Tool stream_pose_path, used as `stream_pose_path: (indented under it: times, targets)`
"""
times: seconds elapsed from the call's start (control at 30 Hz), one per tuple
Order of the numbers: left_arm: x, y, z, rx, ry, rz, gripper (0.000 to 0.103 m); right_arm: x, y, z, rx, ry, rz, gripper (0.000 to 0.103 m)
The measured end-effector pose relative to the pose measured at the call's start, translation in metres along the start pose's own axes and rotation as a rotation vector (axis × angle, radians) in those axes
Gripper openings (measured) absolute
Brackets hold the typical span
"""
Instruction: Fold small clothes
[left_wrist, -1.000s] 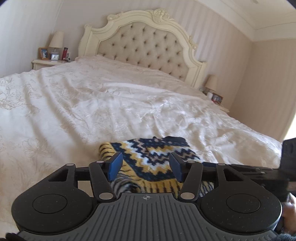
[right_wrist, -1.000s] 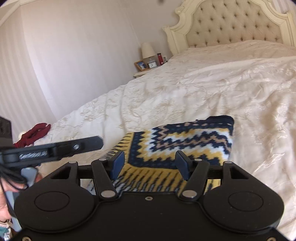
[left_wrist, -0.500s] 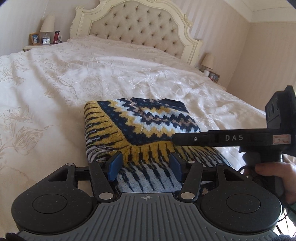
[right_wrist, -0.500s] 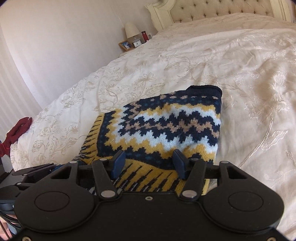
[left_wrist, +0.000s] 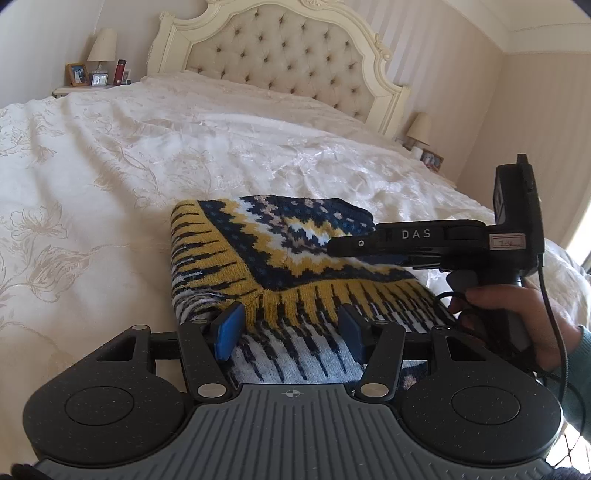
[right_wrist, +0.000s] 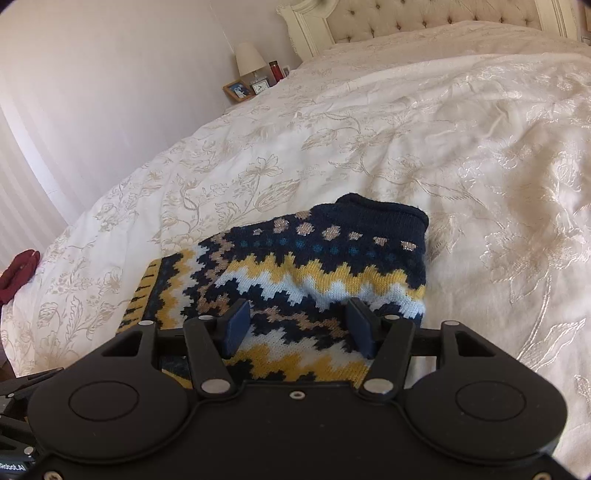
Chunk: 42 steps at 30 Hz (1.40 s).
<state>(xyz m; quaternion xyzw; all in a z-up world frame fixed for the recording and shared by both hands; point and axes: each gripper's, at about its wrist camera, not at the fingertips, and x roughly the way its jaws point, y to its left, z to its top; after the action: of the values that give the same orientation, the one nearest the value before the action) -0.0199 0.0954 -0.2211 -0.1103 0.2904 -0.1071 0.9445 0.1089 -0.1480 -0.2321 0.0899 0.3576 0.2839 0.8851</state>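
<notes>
— Where was the knitted sweater (right_wrist: 295, 280) at that point?

— It lay on the bed (right_wrist: 461, 155), near the foot end, already doubled over itself into a thick, roughly square packet; the navy collar band faced the headboard (left_wrist: 280, 62) and the yellow-striped hem sat nearest the cameras.

— So was the folding done?

— Mostly, I judged. The layers were stacked, but the near edge looked uneven, with white-and-navy fabric poking out beneath the yellow band. A last tidy or one more fold seemed to be left.

— And the grippers?

— The left gripper (left_wrist: 290, 332) hovered just over the near hem, its jaws spread wide with nothing between them. The right gripper (right_wrist: 301, 328) was likewise wide apart and empty above the packet's middle; in the left view its finger reached across the sweater's far side, and a hand (left_wrist: 517, 317) held its handle.

— Any other clothes?

— Only a dark red cloth (right_wrist: 18, 273) at the bed's edge, well apart. Whether it awaited folding, I couldn't tell.
</notes>
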Motion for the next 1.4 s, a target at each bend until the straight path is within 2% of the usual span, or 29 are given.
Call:
stream_pose_path:
  times: [0.07, 0.13, 0.2, 0.27, 0.3, 0.33, 0.43, 0.53, 0.63, 0.73, 0.83, 1.07, 1.27, 1.4]
  targets:
    - [-0.001, -0.003, 0.001, 0.006, -0.003, 0.009, 0.056, -0.012, 0.005, 0.0, -0.018, -0.03, -0.012, 0.066]
    - [-0.006, -0.006, 0.002, -0.002, -0.017, 0.022, 0.057, -0.03, 0.014, 0.0, -0.045, -0.069, -0.046, 0.075]
    - [-0.015, -0.012, 0.003, -0.009, -0.037, 0.055, 0.06, -0.05, 0.024, 0.0, -0.069, -0.117, -0.096, 0.09]
    - [-0.027, -0.022, 0.005, 0.007, -0.053, 0.114, 0.065, -0.07, 0.033, -0.003, -0.086, -0.154, -0.153, 0.101]
    - [-0.033, -0.028, 0.006, 0.02, -0.057, 0.162, 0.072, -0.081, 0.038, -0.004, -0.089, -0.167, -0.184, 0.102]
    - [-0.04, -0.035, 0.007, 0.04, -0.062, 0.22, 0.074, -0.09, 0.041, -0.006, -0.09, -0.175, -0.205, 0.102]
    - [-0.059, -0.056, 0.009, 0.1, -0.087, 0.349, 0.074, -0.111, 0.047, -0.011, -0.06, -0.167, -0.251, 0.102]
    - [-0.08, -0.069, 0.013, 0.066, -0.124, 0.424, 0.075, -0.124, 0.053, -0.017, -0.015, -0.114, -0.338, 0.102]
    - [-0.098, -0.077, 0.018, 0.029, -0.12, 0.432, 0.075, -0.141, 0.056, -0.029, 0.008, -0.109, -0.351, 0.102]
    - [-0.113, -0.083, 0.021, 0.022, -0.105, 0.383, 0.075, -0.158, 0.061, -0.042, 0.024, -0.124, -0.333, 0.102]
    - [-0.119, -0.085, 0.022, -0.013, -0.046, 0.351, 0.075, -0.17, 0.068, -0.05, 0.023, -0.11, -0.324, 0.102]
    - [-0.126, -0.1, 0.008, 0.04, -0.01, 0.436, 0.075, -0.192, 0.079, -0.064, 0.046, -0.112, -0.278, 0.102]
    - [-0.128, -0.107, -0.007, 0.034, 0.064, 0.405, 0.075, -0.202, 0.082, -0.08, 0.067, -0.088, -0.259, 0.102]
    - [-0.127, -0.112, -0.017, 0.042, 0.08, 0.39, 0.075, -0.207, 0.086, -0.09, 0.08, -0.079, -0.241, 0.102]
